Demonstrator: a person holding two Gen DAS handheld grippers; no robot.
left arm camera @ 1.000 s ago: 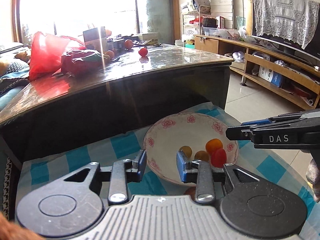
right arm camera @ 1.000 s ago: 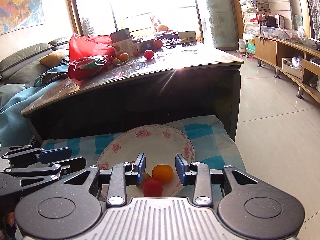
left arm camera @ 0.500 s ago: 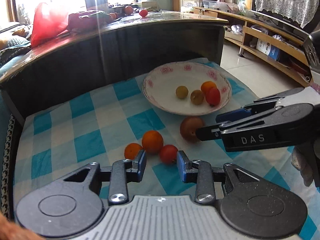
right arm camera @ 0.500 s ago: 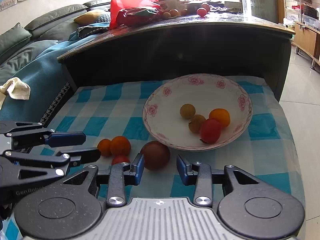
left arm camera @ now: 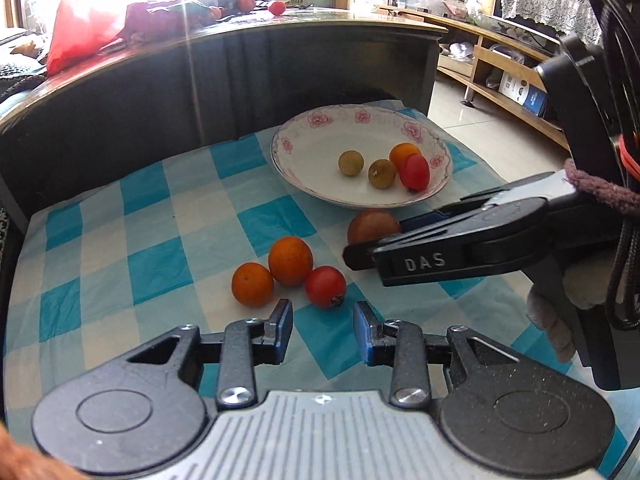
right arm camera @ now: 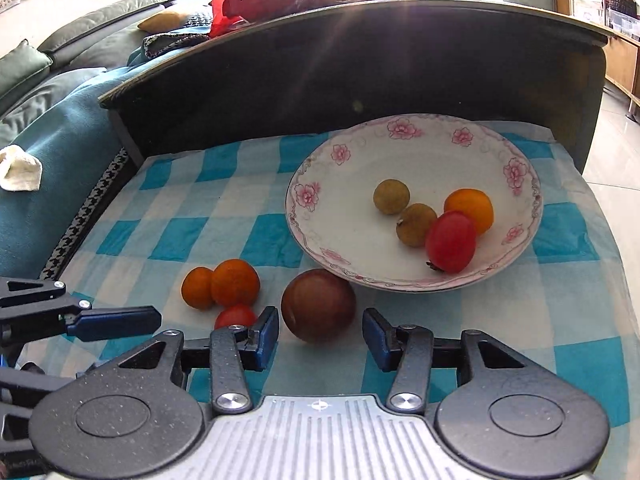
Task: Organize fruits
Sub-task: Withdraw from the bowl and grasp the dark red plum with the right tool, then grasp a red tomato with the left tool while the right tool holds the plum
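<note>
A white flowered bowl (left arm camera: 304, 184) (right arm camera: 344, 216) on a blue checked cloth holds two brown-green fruits, an orange and a red tomato (right arm camera: 450, 241). On the cloth in front lie two oranges (left arm camera: 290, 255) (left arm camera: 253, 283), a red tomato (left arm camera: 325, 286) (right arm camera: 235, 316) and a dark brown-red round fruit (left arm camera: 372, 226) (right arm camera: 318, 305). My left gripper (left arm camera: 323, 334) is open, just short of the loose tomato. My right gripper (right arm camera: 320, 334) is open, its fingers either side of the brown-red fruit; it also shows in the left wrist view (left arm camera: 372, 246).
A dark curved table edge (right arm camera: 360, 40) rises right behind the cloth, with a red bag (left arm camera: 80, 28) and more fruit on top. A teal sofa (right arm camera: 48, 152) lies left. Tiled floor and a low wooden shelf unit (left arm camera: 500, 64) are right.
Both grippers have tilted down and drawn back from the bowl to the loose fruit on the cloth. The right gripper has closed in on the brown-red fruit. Both stayed open.
</note>
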